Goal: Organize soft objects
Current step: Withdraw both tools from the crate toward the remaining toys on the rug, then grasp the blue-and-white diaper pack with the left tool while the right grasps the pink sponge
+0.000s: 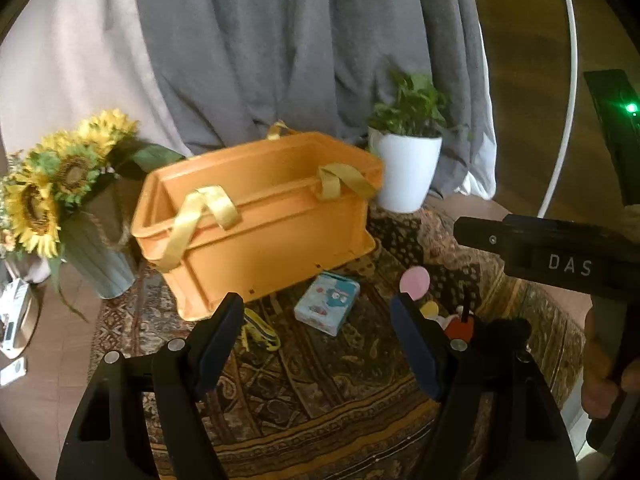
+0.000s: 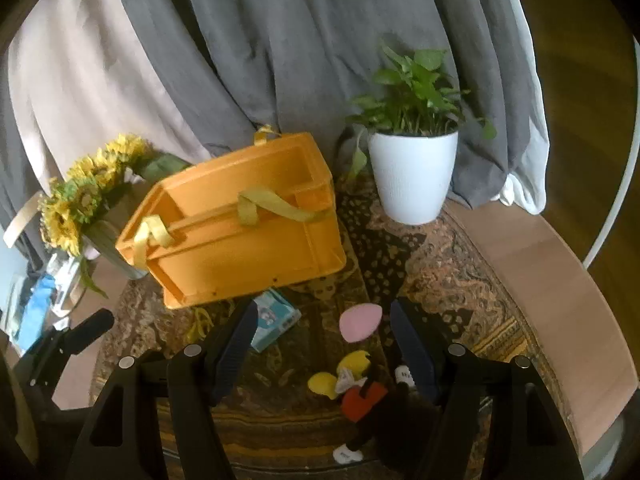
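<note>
While both my tongs hang released, nothing's gripped.
Left tongs [image 1: 316, 312], right tongs [image 2: 322, 320] near orange crate [image 1: 256, 216]; plush toy [image 2: 360, 392] beside it.

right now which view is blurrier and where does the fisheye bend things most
Left wrist view: motion blur smears the orange crate and the potted plant; the white hoop bows at the right edge. Right wrist view: a little sharper, plant leaves readable, curtain folds curve toward the dark corners; the plush toy sits in dim light between the open claw.
</note>
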The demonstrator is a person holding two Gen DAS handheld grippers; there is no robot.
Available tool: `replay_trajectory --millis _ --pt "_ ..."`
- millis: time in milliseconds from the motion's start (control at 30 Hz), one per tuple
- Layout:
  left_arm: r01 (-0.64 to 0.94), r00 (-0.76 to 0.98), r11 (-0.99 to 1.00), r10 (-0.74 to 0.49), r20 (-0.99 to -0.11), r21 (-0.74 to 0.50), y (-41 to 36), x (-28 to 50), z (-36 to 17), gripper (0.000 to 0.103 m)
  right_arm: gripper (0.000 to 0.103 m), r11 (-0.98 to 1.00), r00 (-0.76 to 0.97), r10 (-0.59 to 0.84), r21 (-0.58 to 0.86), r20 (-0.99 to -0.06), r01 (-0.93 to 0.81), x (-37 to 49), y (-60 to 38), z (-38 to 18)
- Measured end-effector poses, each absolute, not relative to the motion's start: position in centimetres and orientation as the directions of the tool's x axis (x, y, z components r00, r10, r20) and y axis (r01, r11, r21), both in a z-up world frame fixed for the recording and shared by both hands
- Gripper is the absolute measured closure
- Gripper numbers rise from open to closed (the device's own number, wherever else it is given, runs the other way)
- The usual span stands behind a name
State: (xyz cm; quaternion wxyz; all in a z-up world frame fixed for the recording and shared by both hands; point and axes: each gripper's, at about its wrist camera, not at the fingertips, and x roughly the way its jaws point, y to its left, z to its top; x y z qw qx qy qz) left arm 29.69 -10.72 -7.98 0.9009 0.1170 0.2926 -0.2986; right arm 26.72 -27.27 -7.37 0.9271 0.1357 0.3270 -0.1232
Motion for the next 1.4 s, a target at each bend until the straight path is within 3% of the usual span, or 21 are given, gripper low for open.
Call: replay_trajectory --millis 500,1400 --pt "0.661 0.585 0.748 -0.465 -0.665 0.058 -13.5 34.0 -11.7 0.027 0.033 0.921 0.663 -0.134 0.154 -0.736 0.357 30.0 -29.2 -11.4" --pt "0.707 0.415 0.706 -0.454 -0.789 -0.034 -17.2 40.8 -18.1 0.027 0.034 0.898 0.518 -0.067 0.175 -0.852 0.404 35.8 -31.4 -17.6"
